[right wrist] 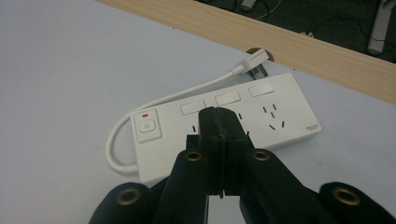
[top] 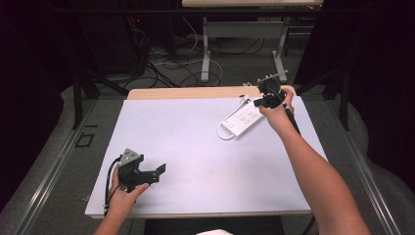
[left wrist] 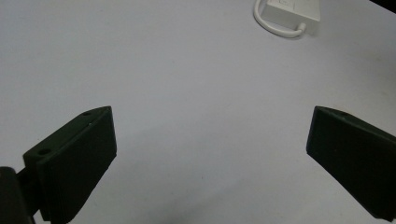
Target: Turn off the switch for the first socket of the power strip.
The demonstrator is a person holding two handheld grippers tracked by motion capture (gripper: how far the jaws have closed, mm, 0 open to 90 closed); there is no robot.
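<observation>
Left claw (top: 155,173), near edge of the surface (top: 186,147): jaws spread wide, holding nothing. Right claw (right wrist: 219,122), far right corner: jaws pressed together (nothing visible between them) just above a white power strip (right wrist: 224,126) with looped cord (right wrist: 122,135).

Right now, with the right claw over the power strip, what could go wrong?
1. The right claw is shut over the power strip's sockets; pressing down may skid the loose strip.
2. The strip's cord loops beside the switch; a sideways move could snag it.
3. The left claw is open and far off, so it cannot steady the strip.
</observation>
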